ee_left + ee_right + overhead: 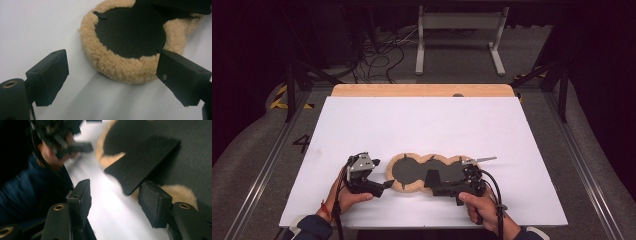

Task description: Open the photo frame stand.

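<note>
High view: I see a white sheet (pixel 422 135) over the table (pixel 422 90), wood edge showing at the far side. The pad (pixel 424 172), tan fleece rim w/ dark inner face, three joined lobes, lies flat near the front edge, about centre. My left gripper (pixel 387 184) sits just left of the pad's left lobe, jaw tips at or almost at the fleece rim; can't tell if touching from here. Left hand (pixel 344 197) wraps the handle. Right gripper (pixel 431 179) lies over the pad's right part, pointing left, right hand (pixel 479 205) behind it, cable looping off to the right. Floor behind the table has cables and a white frame (pixel 459 37).

Left gripper view: jaws wide apart, nothing btwn them but sheet. Pad's left lobe sits just ahead; right jaw tip meets the fleece rim or is just over it, left jaw is clear of it on bare sheet.

Right gripper view: blurry. Jaws wide, nothing held. Right jaw rests against fleece at the pad edge. A flat black piece (pixel 142 161) lies on the dark face ahead of it; can't tell what it is. Left gripper and hand farther off, upper left.
</note>
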